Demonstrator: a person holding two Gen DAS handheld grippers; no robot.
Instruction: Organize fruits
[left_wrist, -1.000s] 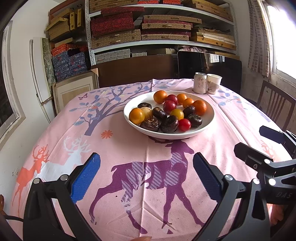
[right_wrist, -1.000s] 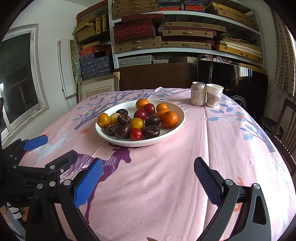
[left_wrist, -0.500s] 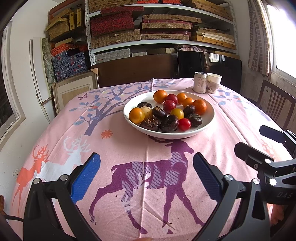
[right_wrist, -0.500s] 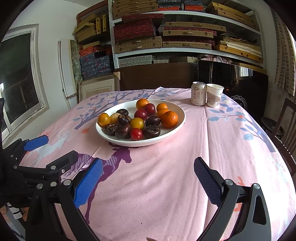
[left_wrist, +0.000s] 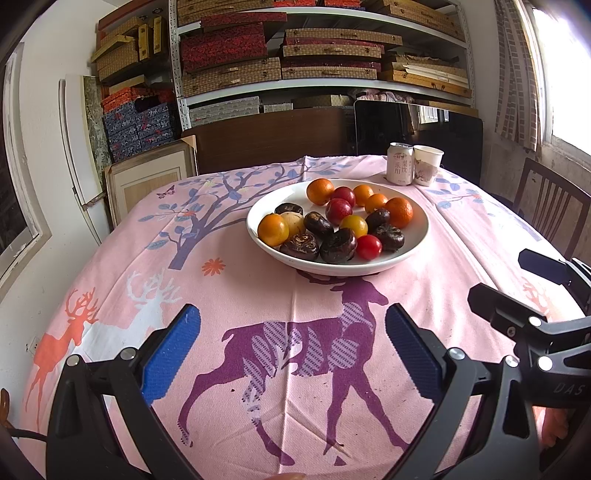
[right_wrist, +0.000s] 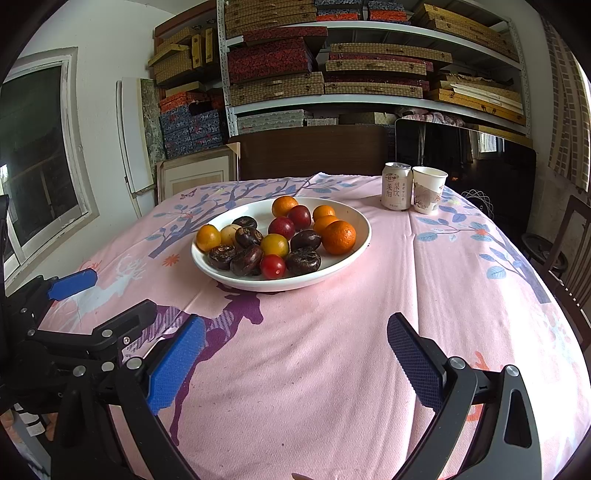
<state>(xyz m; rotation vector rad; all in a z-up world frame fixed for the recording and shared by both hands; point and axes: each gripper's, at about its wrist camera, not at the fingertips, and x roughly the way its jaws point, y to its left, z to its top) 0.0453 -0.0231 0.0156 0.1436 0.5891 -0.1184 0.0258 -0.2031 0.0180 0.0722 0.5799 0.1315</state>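
Right now my left gripper (left_wrist: 291, 350) and right gripper (right_wrist: 295, 362) both gape wide, empty; the fruit bowl (left_wrist: 415, 240) sits far ahead mid-table, slightly right of left, left of right; neither clearly nearer.

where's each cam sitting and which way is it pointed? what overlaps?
Left wrist: on the left gripper, low over the tablecloth, facing the fruit bowl and shelves; its open blue pads and the right gripper show.
Right wrist: on the right gripper, same heading, offset right; the left gripper shows.
Shared: bowl, can, paper cup.
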